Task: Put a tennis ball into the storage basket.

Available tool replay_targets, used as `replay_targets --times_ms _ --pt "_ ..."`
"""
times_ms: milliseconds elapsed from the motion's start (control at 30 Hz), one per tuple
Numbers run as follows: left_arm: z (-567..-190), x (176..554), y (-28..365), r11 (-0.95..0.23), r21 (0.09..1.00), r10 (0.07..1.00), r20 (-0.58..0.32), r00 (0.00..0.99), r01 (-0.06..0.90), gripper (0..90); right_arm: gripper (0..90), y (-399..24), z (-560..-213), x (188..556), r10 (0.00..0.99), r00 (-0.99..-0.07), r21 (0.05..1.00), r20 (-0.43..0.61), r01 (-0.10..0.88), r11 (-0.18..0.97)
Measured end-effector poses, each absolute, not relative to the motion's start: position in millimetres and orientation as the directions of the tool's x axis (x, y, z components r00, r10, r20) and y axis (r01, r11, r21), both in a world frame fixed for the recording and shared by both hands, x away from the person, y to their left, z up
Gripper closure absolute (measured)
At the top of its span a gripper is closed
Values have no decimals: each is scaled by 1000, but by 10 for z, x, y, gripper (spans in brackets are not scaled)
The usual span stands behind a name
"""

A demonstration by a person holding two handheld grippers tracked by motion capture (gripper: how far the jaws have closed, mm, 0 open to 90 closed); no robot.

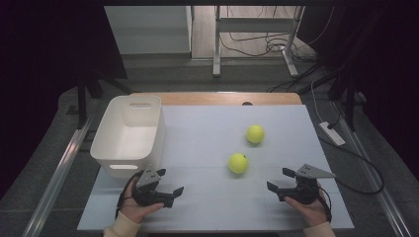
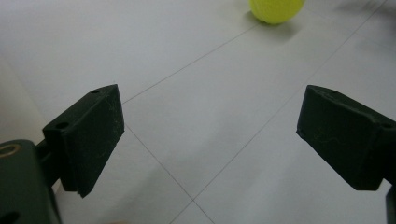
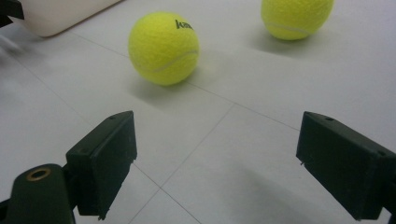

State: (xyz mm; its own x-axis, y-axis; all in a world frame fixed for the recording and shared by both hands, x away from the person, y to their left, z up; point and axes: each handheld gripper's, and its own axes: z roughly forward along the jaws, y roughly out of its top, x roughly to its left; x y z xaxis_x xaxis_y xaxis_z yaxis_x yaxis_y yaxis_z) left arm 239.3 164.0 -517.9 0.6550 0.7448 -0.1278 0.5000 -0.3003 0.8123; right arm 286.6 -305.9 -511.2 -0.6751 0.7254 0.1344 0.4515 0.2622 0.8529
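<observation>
Both claws at the bottom of the frame, left claw (image 1: 169, 181) and right claw (image 1: 279, 179) wide and empty, white surface (image 1: 207, 133), two tennis balls (image 1: 238, 163) centre-right, white bin (image 1: 129, 132) left, grey floor and cables beyond.

The table (image 1: 217, 197) is lit brightly from above, while the room around is left dark (almost black). Soft shadows are seen beside the balls (image 3: 163, 49).
</observation>
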Motion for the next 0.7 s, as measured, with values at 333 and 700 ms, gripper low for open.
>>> replay_targets --times_ms 333,700 --pt "-5055 2486 1451 -327 794 739 -122 662 512 83 125 -3086 -5122 2918 723 -676 857 143 451 251" --pt "-4973 2542 1348 -328 778 744 -138 654 537 85 128 -3078 -5120 2922 718 -682 858 138 445 258"
